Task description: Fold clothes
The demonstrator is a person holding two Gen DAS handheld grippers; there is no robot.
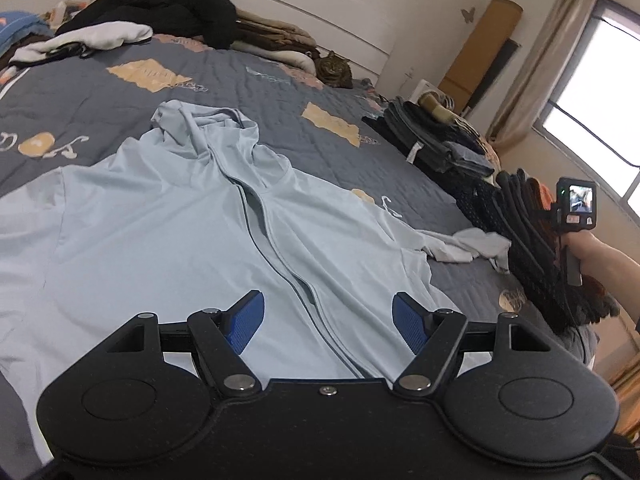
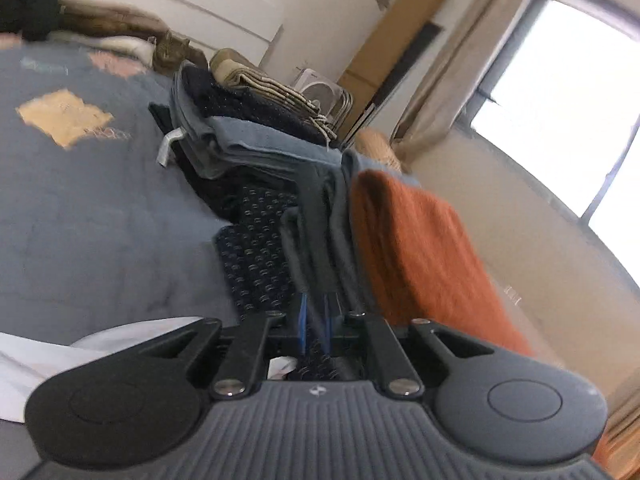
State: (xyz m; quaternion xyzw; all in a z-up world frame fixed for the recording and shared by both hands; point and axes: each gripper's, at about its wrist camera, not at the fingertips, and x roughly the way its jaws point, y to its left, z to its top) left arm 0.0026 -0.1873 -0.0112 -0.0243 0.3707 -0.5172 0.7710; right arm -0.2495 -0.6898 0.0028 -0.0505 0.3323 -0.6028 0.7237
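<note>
1. Left gripper (image 1: pixel 328 320): blue pads spread wide, nothing between them, poised above the hoodie's lower front, one pad on each side of the zip.
2. Right gripper (image 2: pixel 315 330): blue pads nearly together, clenched on dark fabric at the near end of the folded stack (image 2: pixel 304 216); which garment it pinches, cannot tell. In the left view a hand (image 1: pixel 592 252) holds this tool low against the stack.
3. Hoodie (image 1: pixel 192 216): one, pale blue, laid face up on the bed (image 1: pixel 280 80), zip partly open, hood toward the headboard. One sleeve (image 1: pixel 468 246) trails crumpled to the right, its end just beside the stack. Left shoulder runs out of frame.
4. Open room: bare grey quilt beyond the hood and in a strip between hoodie and stack; the strip narrows toward the near edge.
5. Right bed edge: taken up by folded clothes in a row, an orange piece (image 2: pixel 424 248) outermost, hanging toward the wall.
6. Far end: one heap of dark clothes (image 1: pixel 172 8), unfolded, with a white garment (image 1: pixel 104 36) beside it.
7. One cat (image 1: pixel 334 70) sits by the headboard.
8. One window (image 1: pixel 600 96) on the right wall, curtained.
</note>
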